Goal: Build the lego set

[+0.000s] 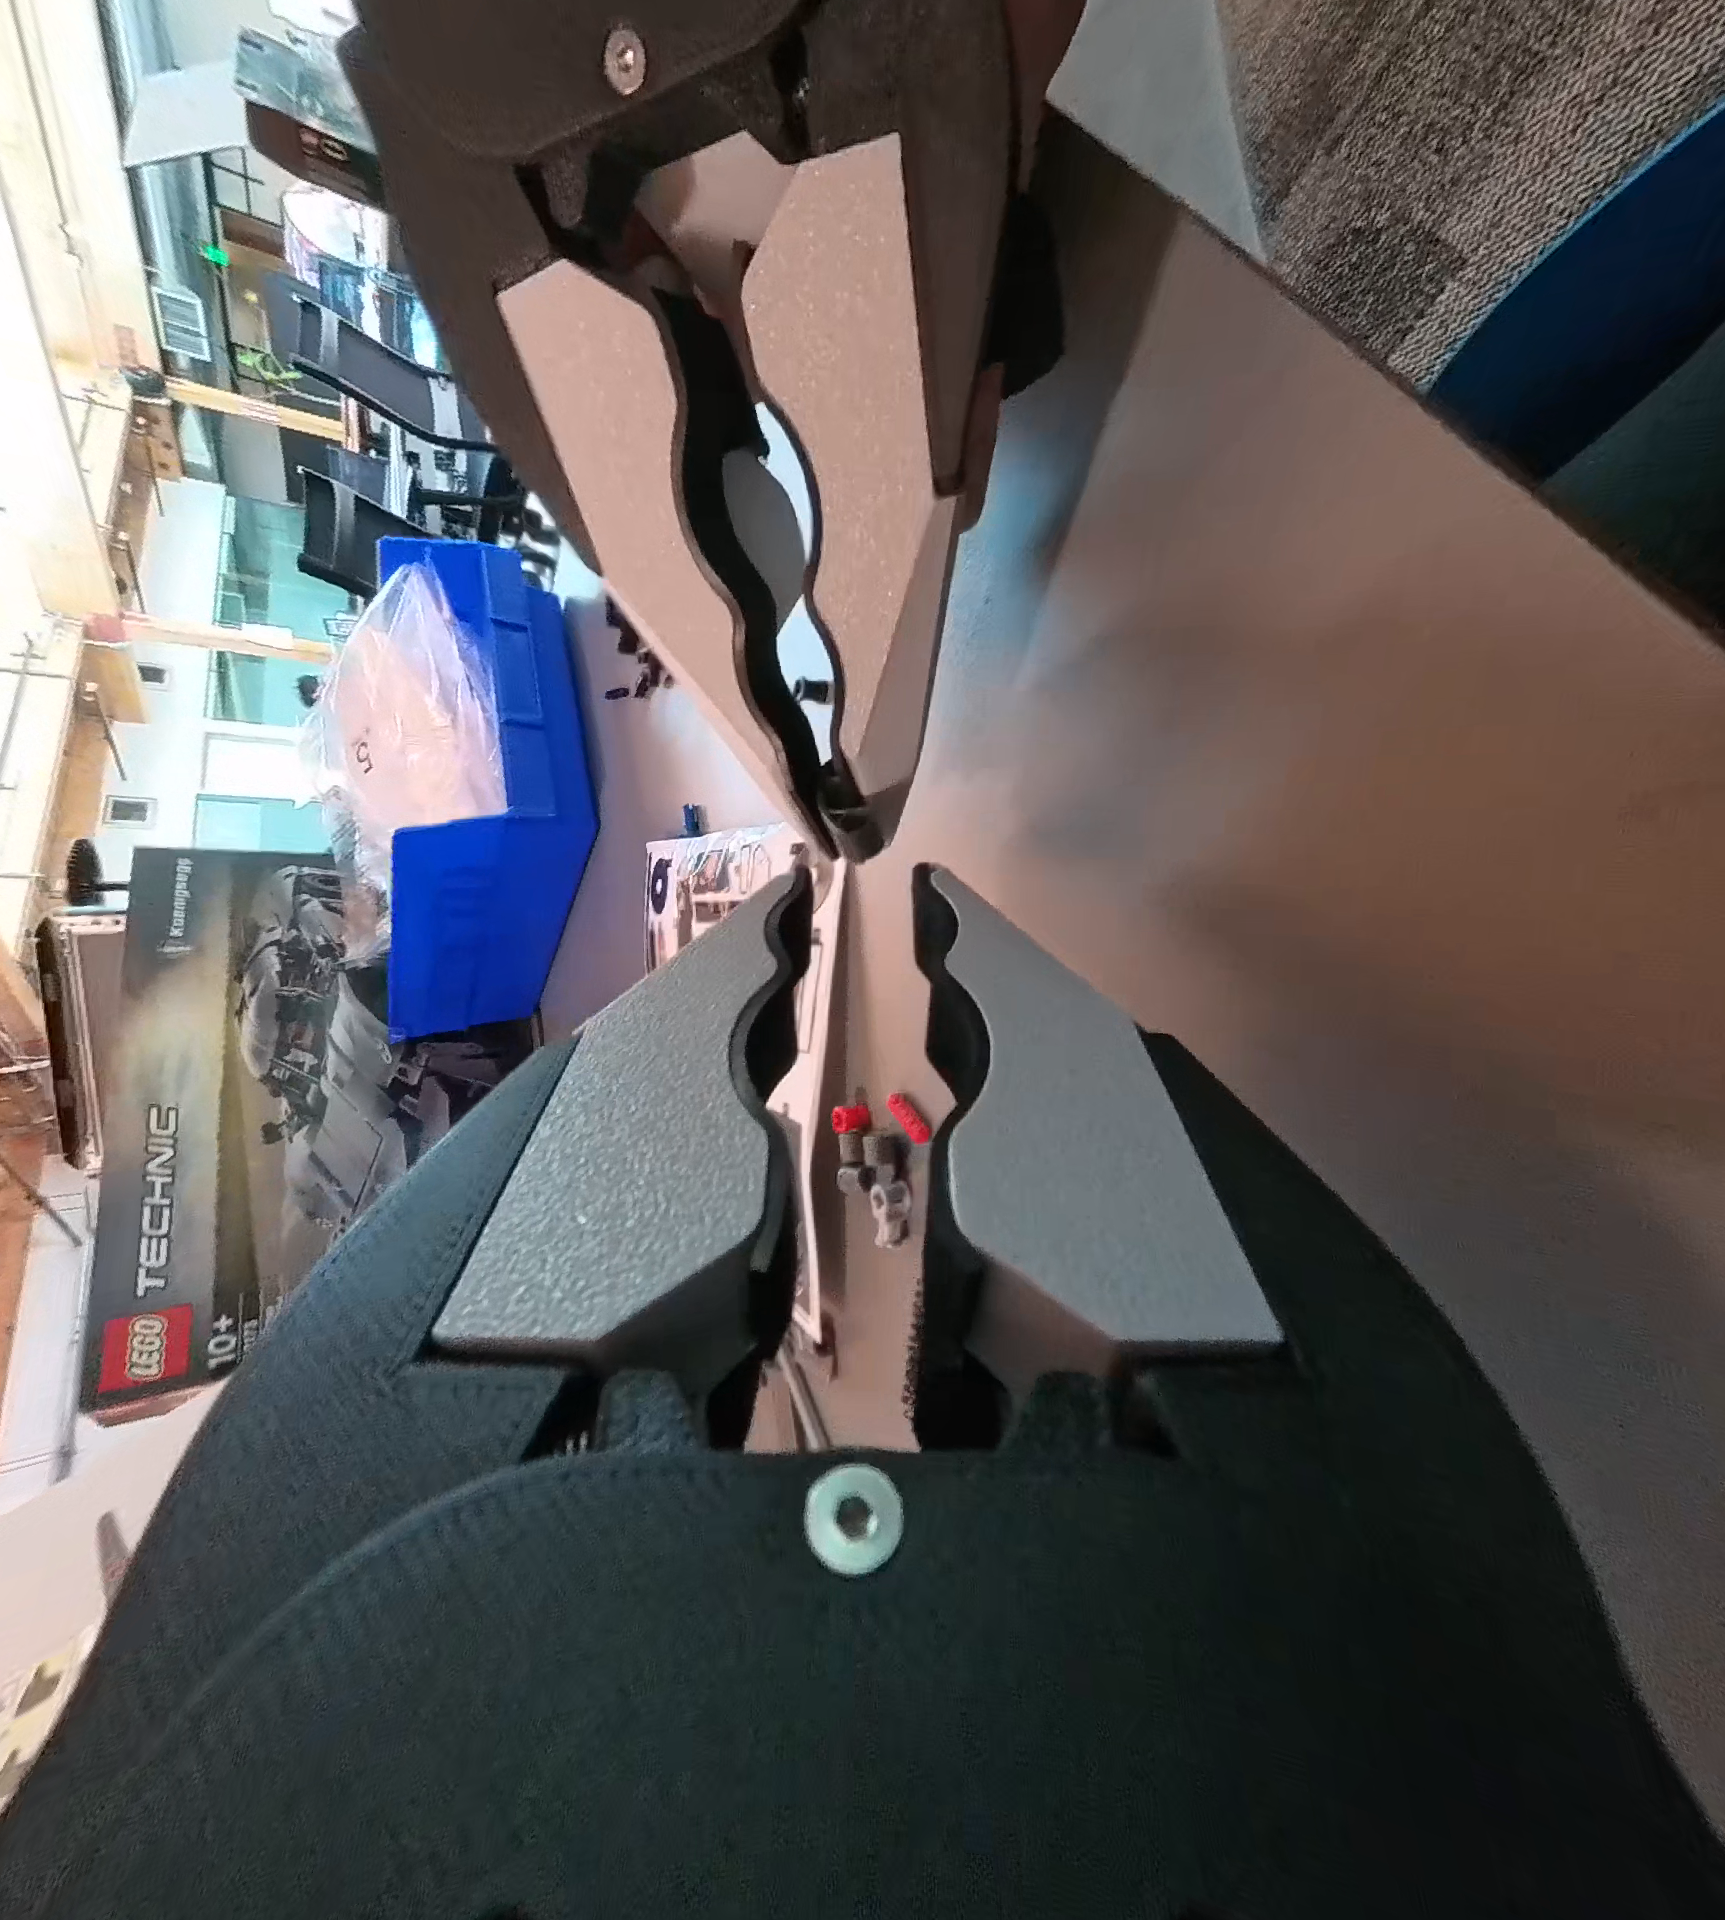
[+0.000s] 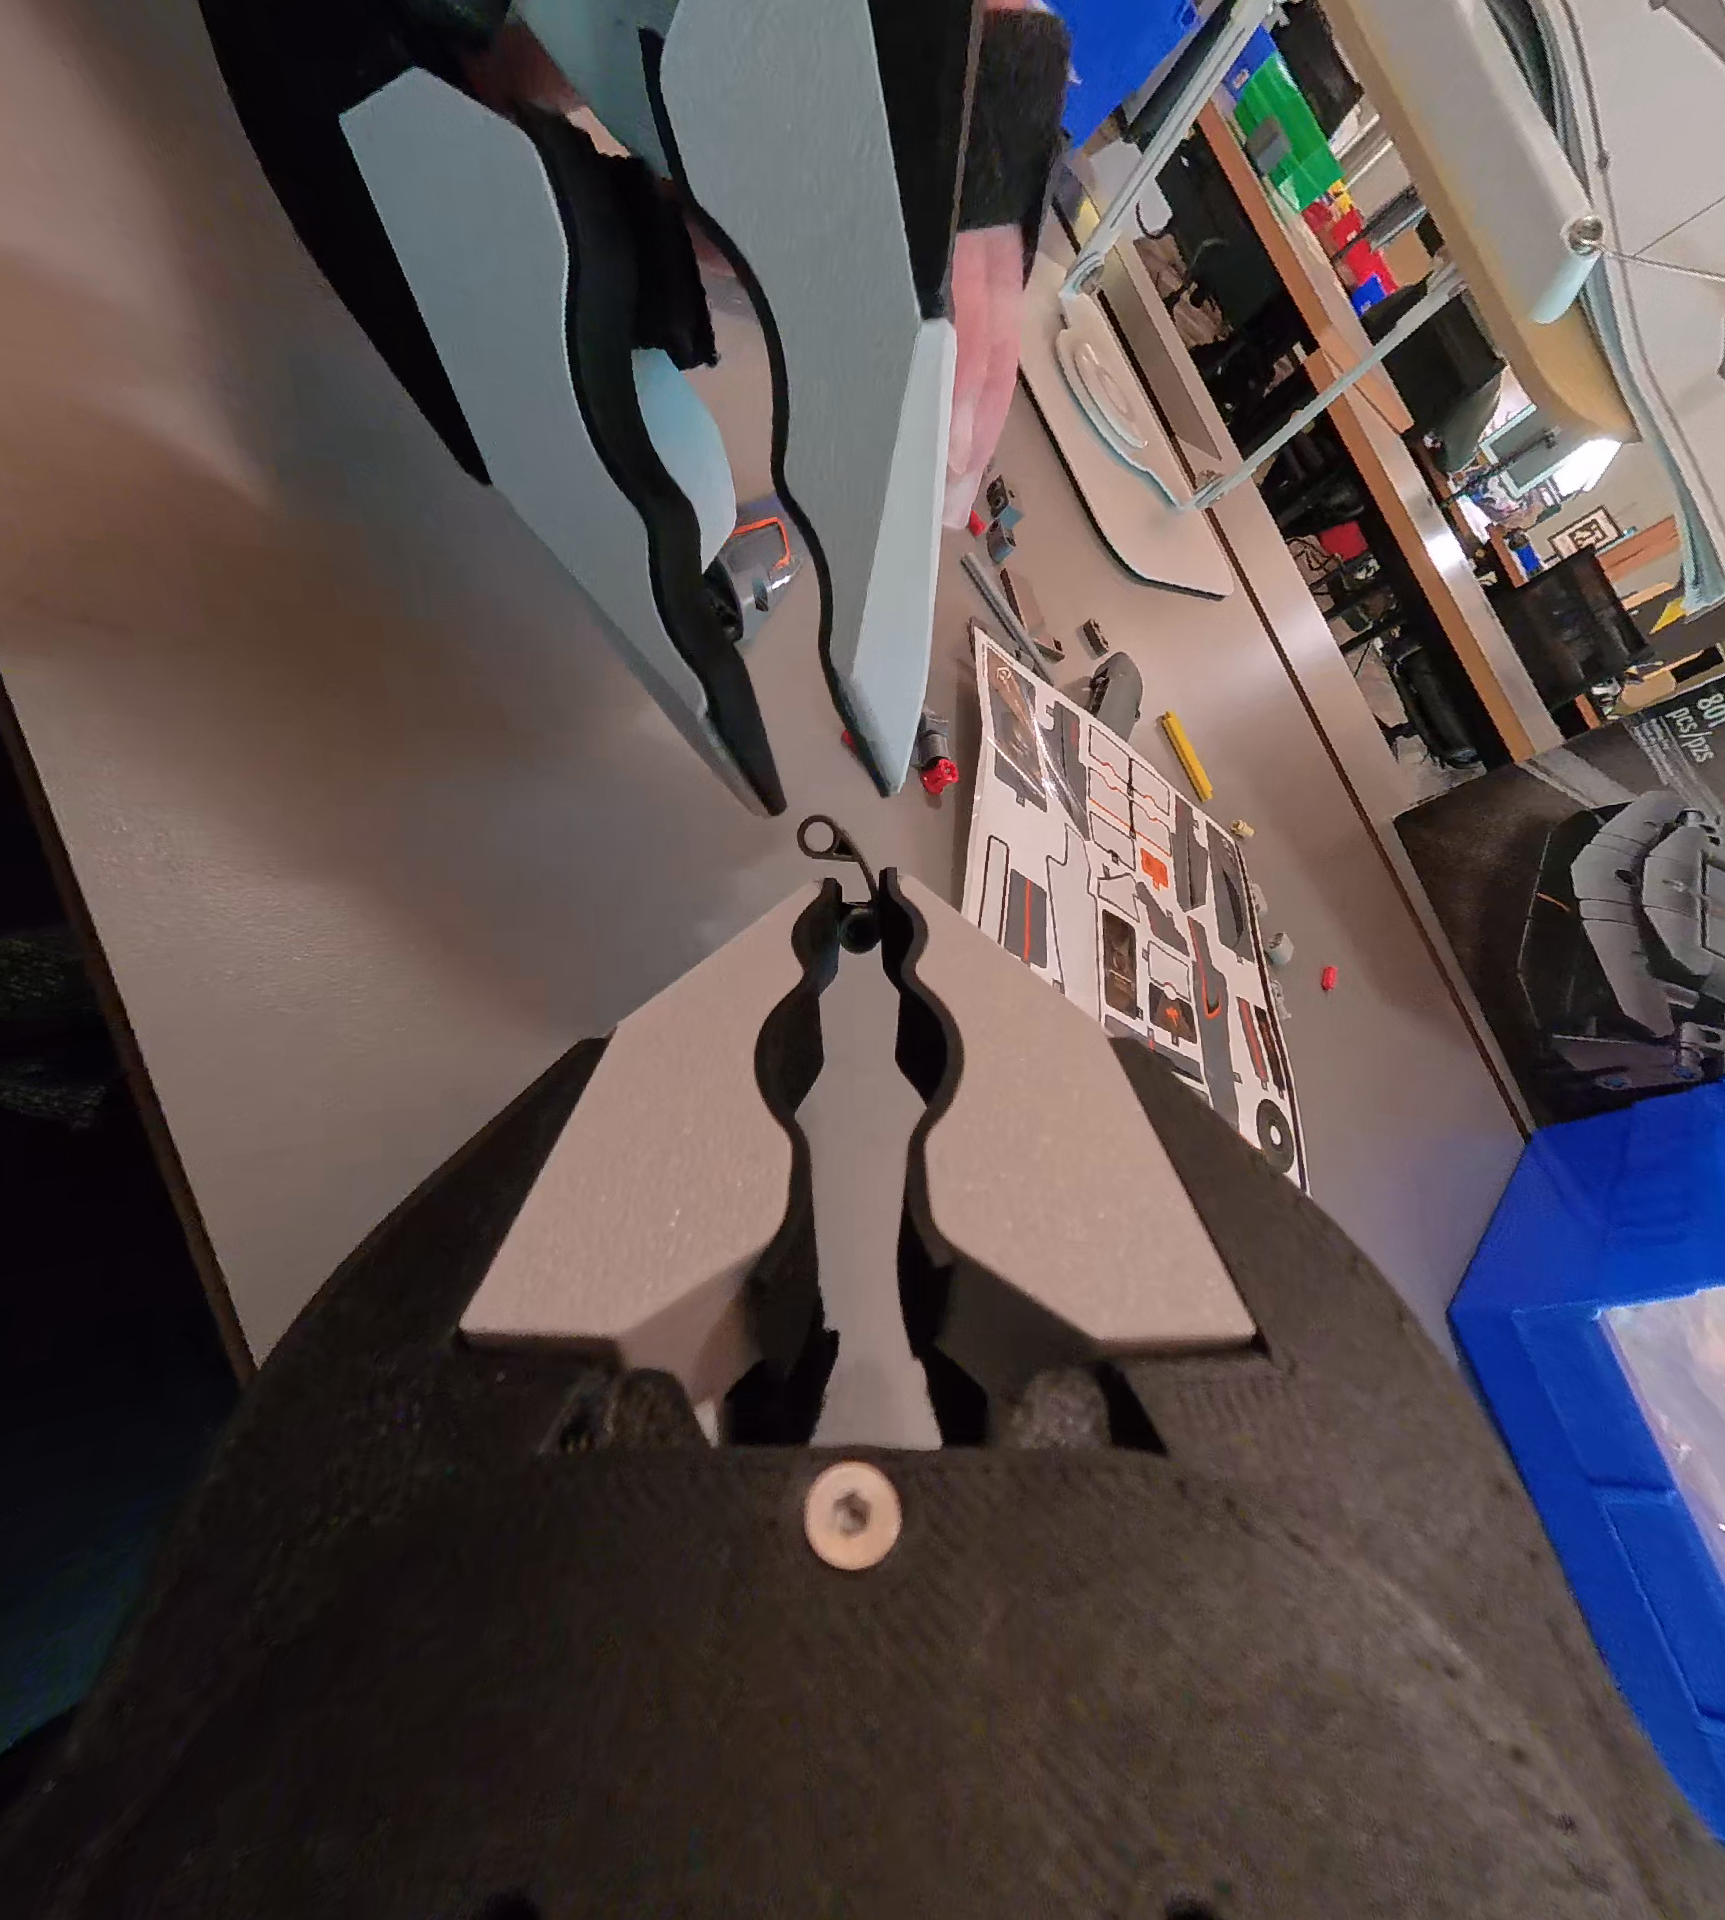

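Item: small black lego piece (image 2: 842, 894), held in the air between two opposed grippers, above the table.

Detail: The right gripper (image 2: 856, 896) is pinched closed on the black piece at its fingertips, a ringed end sticking out towards the left gripper (image 1: 863, 881), whose fingers stand apart and hold nothing. The two face tip to tip, probably so the piece can be passed across or steadied for fitting. Below lie loose red and grey parts (image 1: 873, 1153), a sticker sheet (image 2: 1128, 894) and a yellow beam (image 2: 1187, 753), kept within reach on the grey table (image 2: 318, 831). At the table's far side: a blue bin (image 1: 494, 790) holding clear bags, and the set's box (image 1: 214, 1122). Beyond it is an office-workshop with shelving, chairs and glass partitions.
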`<action>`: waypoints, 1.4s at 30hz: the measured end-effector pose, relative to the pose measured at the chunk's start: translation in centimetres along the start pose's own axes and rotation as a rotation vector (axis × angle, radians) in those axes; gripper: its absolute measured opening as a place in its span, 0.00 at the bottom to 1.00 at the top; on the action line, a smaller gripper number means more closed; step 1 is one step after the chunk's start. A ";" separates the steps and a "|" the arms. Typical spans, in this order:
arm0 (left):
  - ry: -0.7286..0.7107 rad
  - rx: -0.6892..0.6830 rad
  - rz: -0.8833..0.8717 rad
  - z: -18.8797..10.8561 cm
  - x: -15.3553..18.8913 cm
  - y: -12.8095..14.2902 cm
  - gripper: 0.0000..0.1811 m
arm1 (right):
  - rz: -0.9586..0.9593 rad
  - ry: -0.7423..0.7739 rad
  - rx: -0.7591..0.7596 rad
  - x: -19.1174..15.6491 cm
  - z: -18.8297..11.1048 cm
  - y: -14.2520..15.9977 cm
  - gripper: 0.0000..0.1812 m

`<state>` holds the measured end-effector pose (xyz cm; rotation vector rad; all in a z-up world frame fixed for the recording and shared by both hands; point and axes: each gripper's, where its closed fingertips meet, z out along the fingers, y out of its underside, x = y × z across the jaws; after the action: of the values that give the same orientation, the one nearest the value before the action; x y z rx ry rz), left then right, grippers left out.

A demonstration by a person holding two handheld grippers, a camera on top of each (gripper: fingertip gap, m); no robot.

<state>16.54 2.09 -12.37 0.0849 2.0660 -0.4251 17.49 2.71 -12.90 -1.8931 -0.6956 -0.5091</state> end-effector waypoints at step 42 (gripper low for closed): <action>0.265 0.230 -0.991 0.1 -2.6 -1.3 0.07 | -0.348 0.465 0.027 3.1 -1.8 -1.8 0.03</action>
<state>17.63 1.15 -9.88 -0.8143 2.1884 -1.3014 18.53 2.40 -9.06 -1.5481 -0.7124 -1.1129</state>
